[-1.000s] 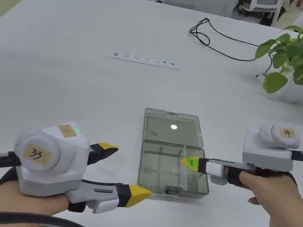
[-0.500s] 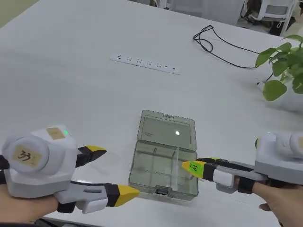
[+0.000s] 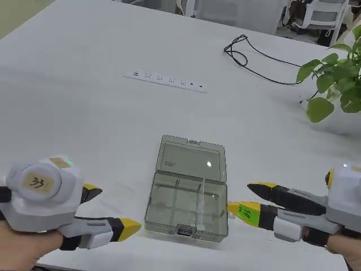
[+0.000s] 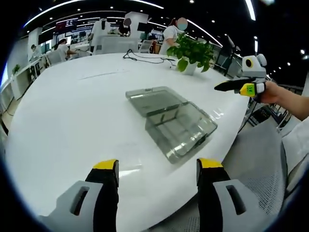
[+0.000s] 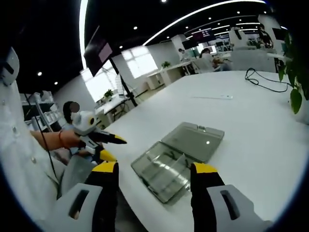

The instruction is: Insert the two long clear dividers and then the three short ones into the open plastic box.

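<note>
White bench point(image 3: 84, 113) runs out under both your hands. Your left tool point(image 3: 113, 209) sits low at the near left, its 2 yellow-tipped jaws spread wide, one tip nearer you than the other. Both tips point right, toward the plastic box point(image 3: 169, 221), and stay well apart from it. In the left gripper view the same jaws rise open from the bottom, with bare bench between them.

Your right tool point(image 3: 246, 197) comes in from the near right, and its jaws are spread as well. The lower yellow tip lies just beside the box's right wall in the head view. The left gripper view shows that tool held up, clear of the box.

Between the 2 tools the smoky plastic box stands open on the bench. Its lid point(image 3: 193, 159) is laid back flat on the far side, and a small latch faces you on the near wall. 1 clear divider point(image 3: 201, 200) stands in the right part of the tray, running from the hinge side toward the latch side. Other faint lines cross the tray, but you cannot tell them from reflections.

Farther back lie a white power strip point(image 3: 165, 82) and a looped black cable point(image 3: 254, 48). A potted plant point(image 3: 333, 73) stands at the far right.
</note>
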`<state>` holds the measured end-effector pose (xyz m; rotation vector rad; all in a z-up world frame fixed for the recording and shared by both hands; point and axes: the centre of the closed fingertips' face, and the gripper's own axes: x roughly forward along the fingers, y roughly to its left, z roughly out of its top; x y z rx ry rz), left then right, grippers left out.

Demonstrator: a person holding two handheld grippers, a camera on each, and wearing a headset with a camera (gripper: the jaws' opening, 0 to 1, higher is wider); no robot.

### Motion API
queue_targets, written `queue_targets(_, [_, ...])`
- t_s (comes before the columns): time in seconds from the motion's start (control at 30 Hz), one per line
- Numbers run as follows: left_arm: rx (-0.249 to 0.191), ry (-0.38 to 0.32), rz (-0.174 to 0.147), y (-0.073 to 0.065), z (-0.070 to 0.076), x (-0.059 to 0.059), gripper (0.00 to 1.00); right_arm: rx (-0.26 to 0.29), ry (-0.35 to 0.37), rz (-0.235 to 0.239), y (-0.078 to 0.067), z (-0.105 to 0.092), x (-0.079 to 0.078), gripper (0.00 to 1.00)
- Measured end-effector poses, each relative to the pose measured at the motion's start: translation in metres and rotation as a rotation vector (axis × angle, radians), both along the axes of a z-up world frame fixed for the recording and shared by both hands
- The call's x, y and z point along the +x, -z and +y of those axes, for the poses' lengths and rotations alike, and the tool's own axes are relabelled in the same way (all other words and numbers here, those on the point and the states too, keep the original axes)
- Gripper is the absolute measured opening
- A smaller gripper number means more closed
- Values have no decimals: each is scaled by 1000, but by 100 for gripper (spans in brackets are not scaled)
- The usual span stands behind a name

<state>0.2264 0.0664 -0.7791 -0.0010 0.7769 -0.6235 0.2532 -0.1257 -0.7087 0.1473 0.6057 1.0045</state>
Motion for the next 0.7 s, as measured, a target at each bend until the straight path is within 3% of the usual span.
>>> queue_targets(0.03, [17,-10,32,6,3,-2,65,-2,-6,-7,0,-1,-1,62])
queue_targets(0.07, [26,-19,44,9,5,-1,65,1,-10,-15,0,-3,-2,63])
queue_targets(0.1, [29,-20,34,11,5,2,66,2,-10,-22,0,-3,-2,65])
queue_targets(0.17, [43,-33,69,19,9,1,65,3,-14,-33,0,-5,-3,67])
queue_targets(0.27, [65,-43,78,25,12,2,65,5,-15,-40,0,-8,-3,67])
queue_targets(0.4, [109,-50,119,38,16,0,65,0,-13,-52,0,-12,-1,67])
queue_targets(0.63, [158,-58,132,48,22,5,63,8,-5,-61,-2,-14,3,67])
queue_targets(0.7, [186,-62,150,54,25,6,62,9,-2,-64,-2,-14,4,67])
